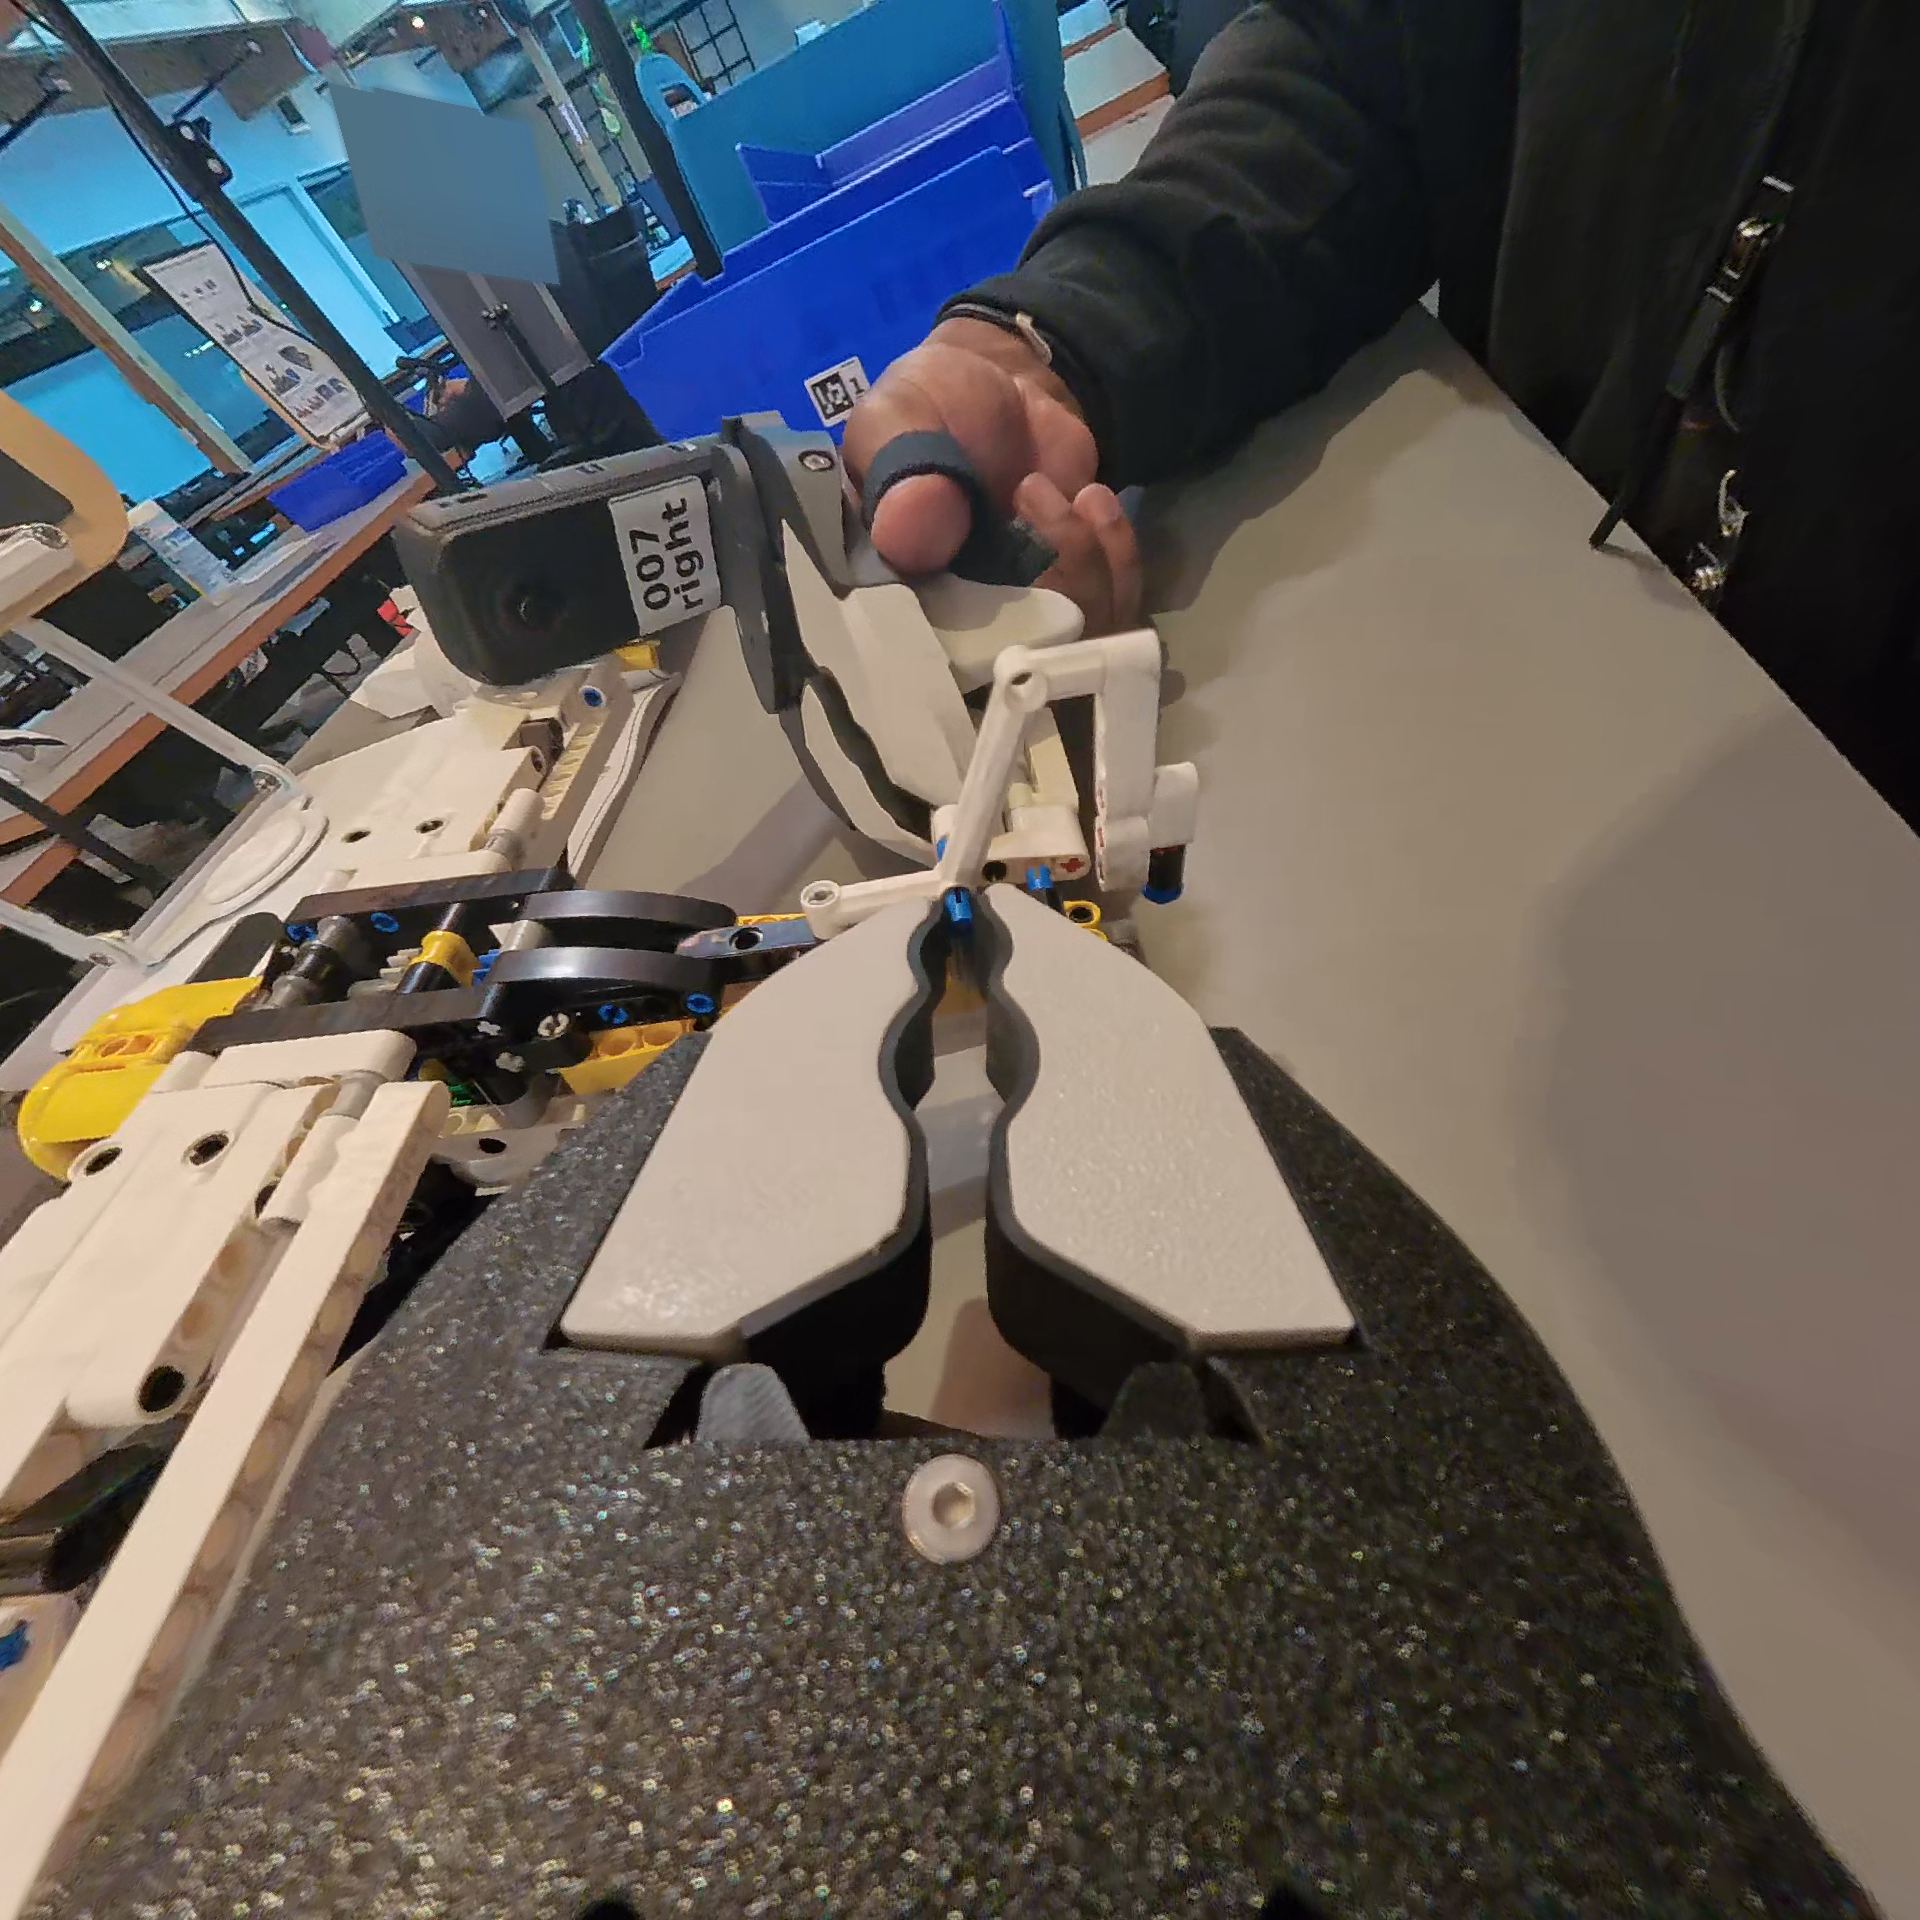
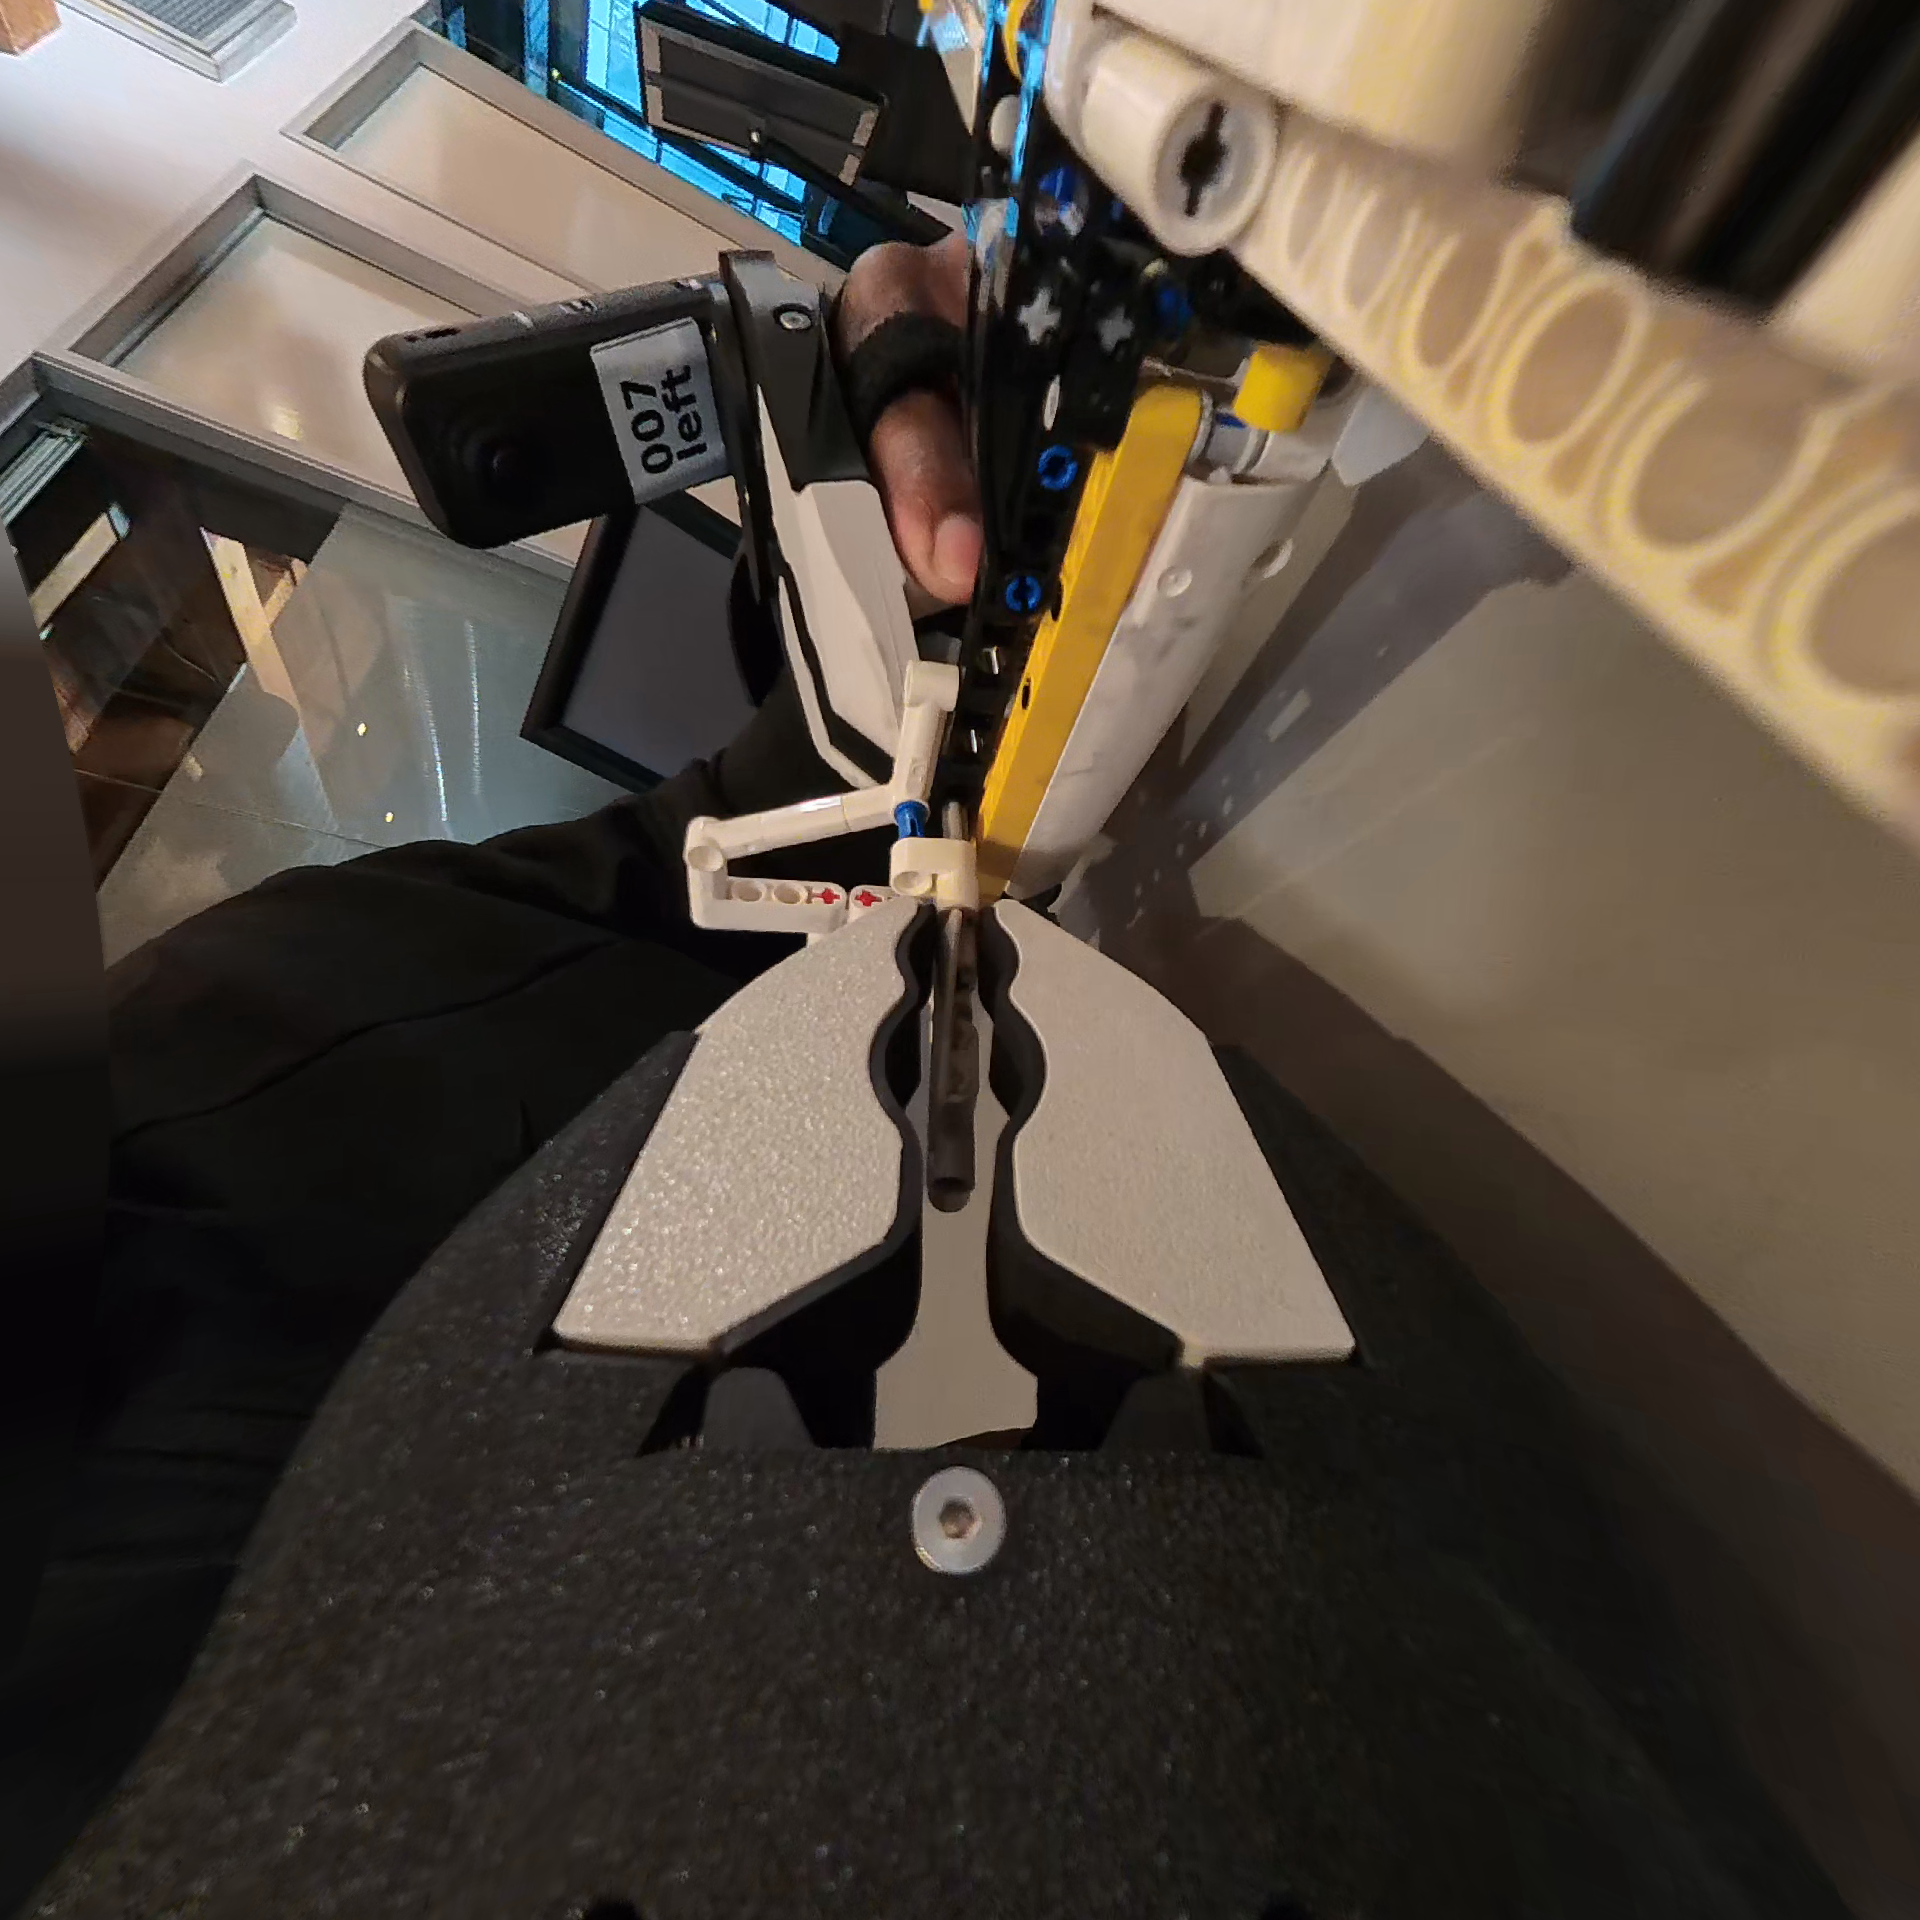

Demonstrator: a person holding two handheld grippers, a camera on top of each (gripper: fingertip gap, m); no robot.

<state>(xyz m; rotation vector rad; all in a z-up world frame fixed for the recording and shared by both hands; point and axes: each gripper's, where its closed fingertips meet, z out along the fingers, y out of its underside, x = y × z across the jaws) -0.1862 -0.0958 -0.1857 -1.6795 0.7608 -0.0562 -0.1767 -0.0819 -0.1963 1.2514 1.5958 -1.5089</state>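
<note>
Grey bench (image 1: pixel 1455 831) carries a large brick-built model (image 1: pixel 343 1039) of white, black and yellow beams, lying left of the left hand-held gripper (image 1: pixel 958 920). Blue bins (image 1: pixel 831 270) stand beyond the bench edge; a person's black sleeve (image 1: pixel 1299 208) crosses the upper right.

Left hand-held gripper: fingers nearly together, tips pinching a small blue pin (image 1: pixel 956 909) that sits in a white linkage piece (image 1: pixel 997 800). The other hand-held gripper comes in from above onto the same linkage, with a person's hand (image 1: pixel 966 468) on its handle.

Right hand-held gripper (image 2: pixel 954 914): fingers close together, pinching a thin dark axle rod (image 2: pixel 951 1081) that runs back between them. At its tips sits a white connector (image 2: pixel 935 868) against the model's yellow beam (image 2: pixel 1081 623).

Only the right view shows the rod and the white beam (image 2: pixel 1558 343) of the model close overhead. Only the left view shows the model's whole spread on the bench.
</note>
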